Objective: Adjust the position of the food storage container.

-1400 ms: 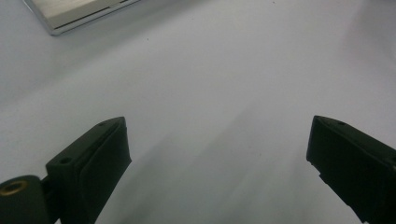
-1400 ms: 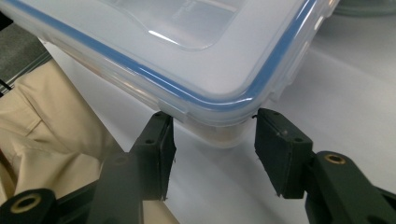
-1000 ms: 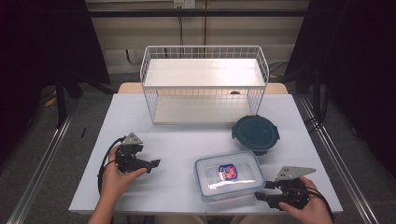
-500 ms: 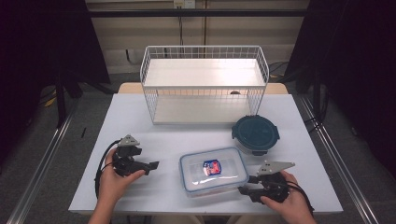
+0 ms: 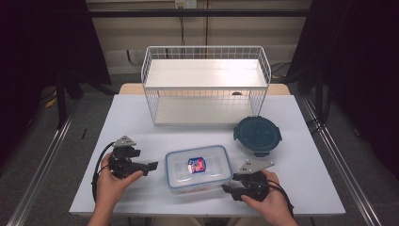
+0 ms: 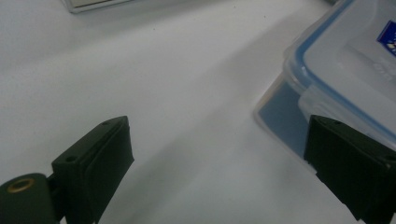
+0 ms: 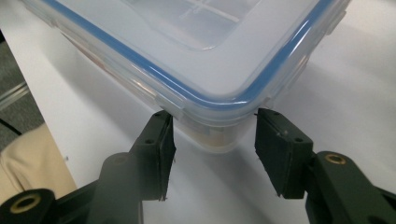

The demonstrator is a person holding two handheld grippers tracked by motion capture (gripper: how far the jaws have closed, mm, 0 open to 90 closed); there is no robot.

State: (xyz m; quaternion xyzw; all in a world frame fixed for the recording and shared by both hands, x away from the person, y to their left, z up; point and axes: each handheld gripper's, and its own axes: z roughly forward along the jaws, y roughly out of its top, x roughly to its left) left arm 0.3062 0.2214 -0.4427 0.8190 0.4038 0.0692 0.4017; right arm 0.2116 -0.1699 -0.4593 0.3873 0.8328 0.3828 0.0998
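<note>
A clear rectangular food box (image 5: 198, 168) with a blue-sealed lid and a small label lies at the table's front centre. My right gripper (image 5: 227, 189) is at its front right corner. In the right gripper view the box (image 7: 196, 51) has that corner between the jaws of my right gripper (image 7: 215, 116). The jaws flank it without clamping and have just been opening a little. My left gripper (image 5: 153, 166) is held wide open just left of the box, nothing in it. In the left gripper view the box's end (image 6: 345, 60) is beside one jaw of the left gripper (image 6: 219, 126).
A white wire rack (image 5: 205, 84) with two shelves stands at the back of the white table (image 5: 301, 165). A round dark teal lidded container (image 5: 258, 135) sits right of centre, just behind my right hand. Dark floor and rails flank the table.
My right gripper has slid left along the front edge, and the clear box has moved left with it, toward my left gripper. The left hand has stayed about where it was.
</note>
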